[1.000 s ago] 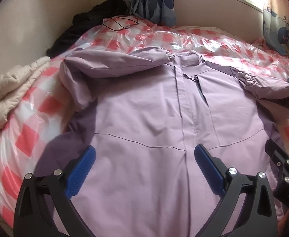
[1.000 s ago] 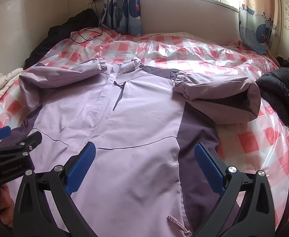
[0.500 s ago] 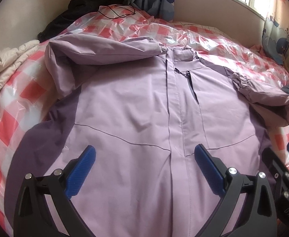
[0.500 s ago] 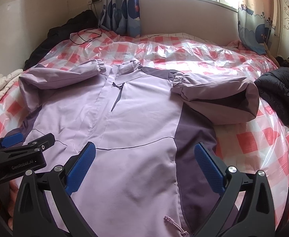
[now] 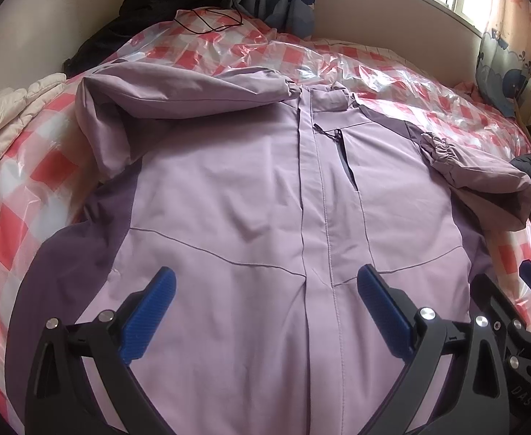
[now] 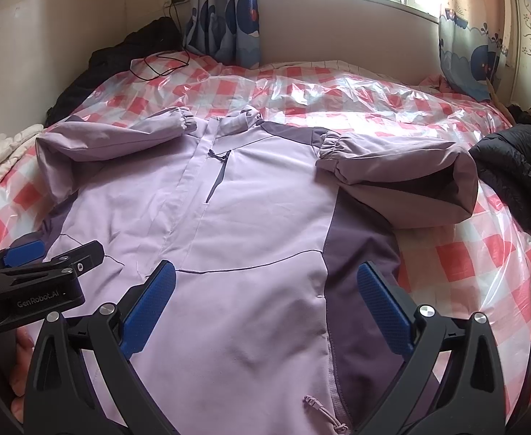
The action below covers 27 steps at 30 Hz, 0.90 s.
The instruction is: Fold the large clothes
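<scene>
A large lilac jacket [image 5: 251,195] with darker purple side panels lies front up on the bed, zipped, hem toward me. Both sleeves are folded in across the chest: the left sleeve [image 5: 178,90] and the right sleeve [image 6: 403,174]. My left gripper [image 5: 265,282] hovers open over the lower front beside the zip, holding nothing. My right gripper [image 6: 265,279] hovers open over the lower right front by the dark panel [image 6: 359,253], also with nothing between its fingers. In the right wrist view the left gripper [image 6: 44,253] shows at the left edge.
The bed has a red-and-white checked cover under clear plastic [image 6: 338,87]. A black puffer jacket [image 6: 519,166] lies at the right, dark clothes and a cable [image 5: 207,21] at the far left corner, a cream quilt [image 5: 8,116] at the left edge. A wall, curtains and window stand behind.
The left gripper has moved forward and left over the jacket, bringing the zip and left sleeve closer in view. The right gripper barely shifted. Both stayed open; the jacket has not moved.
</scene>
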### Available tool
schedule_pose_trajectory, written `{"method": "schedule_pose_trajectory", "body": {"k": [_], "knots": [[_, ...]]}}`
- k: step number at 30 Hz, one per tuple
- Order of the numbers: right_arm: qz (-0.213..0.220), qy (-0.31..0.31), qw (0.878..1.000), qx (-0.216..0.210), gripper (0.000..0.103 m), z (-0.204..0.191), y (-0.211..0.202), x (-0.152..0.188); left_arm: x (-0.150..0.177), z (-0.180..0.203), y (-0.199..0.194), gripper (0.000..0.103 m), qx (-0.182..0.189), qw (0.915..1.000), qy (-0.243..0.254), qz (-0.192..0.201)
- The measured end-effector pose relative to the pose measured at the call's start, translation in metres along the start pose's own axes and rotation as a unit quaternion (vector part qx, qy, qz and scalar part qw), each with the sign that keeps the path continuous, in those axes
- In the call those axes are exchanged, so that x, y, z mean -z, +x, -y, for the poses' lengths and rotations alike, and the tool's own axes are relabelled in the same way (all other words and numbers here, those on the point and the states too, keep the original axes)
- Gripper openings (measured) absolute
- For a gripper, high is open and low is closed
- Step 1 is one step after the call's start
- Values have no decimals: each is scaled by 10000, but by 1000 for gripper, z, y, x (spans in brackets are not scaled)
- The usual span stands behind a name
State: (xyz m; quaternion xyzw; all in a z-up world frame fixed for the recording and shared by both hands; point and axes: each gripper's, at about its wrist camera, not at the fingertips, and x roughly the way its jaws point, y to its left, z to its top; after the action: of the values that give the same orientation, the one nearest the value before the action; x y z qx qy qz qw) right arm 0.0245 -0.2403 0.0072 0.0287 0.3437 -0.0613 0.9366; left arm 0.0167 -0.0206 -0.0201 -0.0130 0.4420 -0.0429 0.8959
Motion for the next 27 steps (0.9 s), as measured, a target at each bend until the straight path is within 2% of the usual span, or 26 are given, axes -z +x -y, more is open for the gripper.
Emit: {"method": "schedule_pose_trajectory", "body": {"k": [27], "knots": [[-4, 5, 10000, -4, 97, 0, 0, 0, 2, 0, 4, 96, -61, 10000, 50, -52]]}}
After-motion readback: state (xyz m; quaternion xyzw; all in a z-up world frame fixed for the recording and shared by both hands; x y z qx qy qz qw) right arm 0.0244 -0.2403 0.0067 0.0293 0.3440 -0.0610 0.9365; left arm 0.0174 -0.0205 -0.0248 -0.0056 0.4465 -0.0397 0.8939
